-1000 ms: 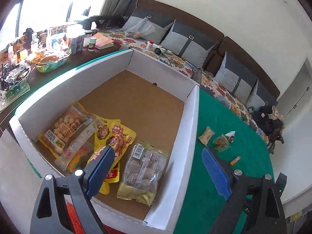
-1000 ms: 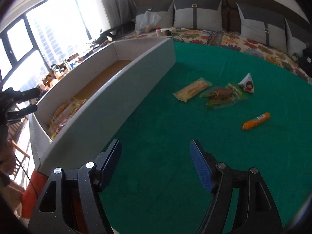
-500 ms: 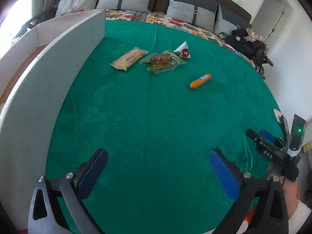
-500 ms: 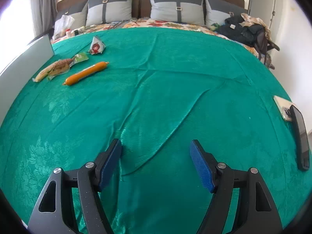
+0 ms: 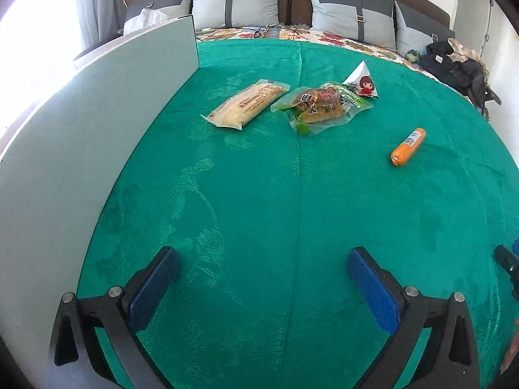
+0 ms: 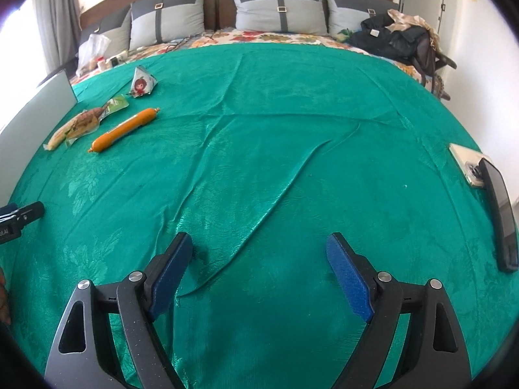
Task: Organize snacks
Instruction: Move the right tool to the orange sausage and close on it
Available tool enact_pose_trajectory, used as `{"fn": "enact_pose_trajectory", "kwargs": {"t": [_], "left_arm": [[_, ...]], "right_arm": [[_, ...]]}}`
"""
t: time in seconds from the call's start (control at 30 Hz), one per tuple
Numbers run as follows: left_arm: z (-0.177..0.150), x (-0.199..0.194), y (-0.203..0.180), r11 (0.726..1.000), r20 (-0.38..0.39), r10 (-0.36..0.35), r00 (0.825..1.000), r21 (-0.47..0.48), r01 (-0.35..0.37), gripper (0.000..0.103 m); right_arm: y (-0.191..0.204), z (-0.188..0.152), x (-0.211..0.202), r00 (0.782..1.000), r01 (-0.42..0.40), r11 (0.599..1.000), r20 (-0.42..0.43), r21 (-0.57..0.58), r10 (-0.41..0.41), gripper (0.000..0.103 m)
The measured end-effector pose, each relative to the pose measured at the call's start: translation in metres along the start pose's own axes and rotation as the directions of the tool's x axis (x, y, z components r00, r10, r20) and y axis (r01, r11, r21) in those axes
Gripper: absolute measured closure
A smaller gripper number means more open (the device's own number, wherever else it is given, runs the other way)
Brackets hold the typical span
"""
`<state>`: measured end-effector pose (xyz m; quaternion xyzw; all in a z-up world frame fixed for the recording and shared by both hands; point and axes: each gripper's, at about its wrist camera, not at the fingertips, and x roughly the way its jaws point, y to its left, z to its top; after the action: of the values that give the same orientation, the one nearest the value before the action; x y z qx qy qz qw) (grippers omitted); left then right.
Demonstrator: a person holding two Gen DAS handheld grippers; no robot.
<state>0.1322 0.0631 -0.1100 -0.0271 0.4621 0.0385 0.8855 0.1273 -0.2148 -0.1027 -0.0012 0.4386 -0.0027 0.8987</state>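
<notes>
Swung away from the box interior seen a second earlier, the left gripper is now held over bare green cloth, and the snacks that were small at the right of its earlier view are now seen in the upper middle of its frame. Its jaws are spread to their widest, with nothing between the blue pads. The right gripper has likewise been turned off the box wall toward open cloth; its jaws are opening and only wrinkled fabric is seen between them.

Outward from the left gripper, four loose snacks are found. A pale long wrapped bar lies just right of the white box wall, which fills the left edge of the frame. Just beside the bar, a clear pouch with brown contents is laid, and a white triangular packet is touching or overlapping its upper right corner. An orange sausage stick lies apart at centre right.

In the right wrist view the same group is seen at upper left, the sausage stick nearest the middle. At the right edge of that frame a phone and a dark flat object are lying on the cloth. Grey cushions are lined along the top.
</notes>
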Motion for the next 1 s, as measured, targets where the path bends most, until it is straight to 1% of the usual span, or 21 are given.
{"fn": "enact_pose_trajectory", "kwargs": {"t": [0.13,1.0], "left_arm": [[0.0,0.0003,0.0001,1.0,0.006,0.006,1.0,-0.003,-0.006,0.0],[-0.0001,0.0005,0.0006,1.0,0.006,0.006,1.0,-0.004,-0.006,0.0]], "right_arm": [[0.0012,-0.0002,0.0011,1.0,-0.003,1.0,-0.006,-0.009,0.003,0.012],[0.0007,-0.0003,0.0007,1.0,-0.005,1.0,-0.006,-0.01,0.005,0.011]]}}
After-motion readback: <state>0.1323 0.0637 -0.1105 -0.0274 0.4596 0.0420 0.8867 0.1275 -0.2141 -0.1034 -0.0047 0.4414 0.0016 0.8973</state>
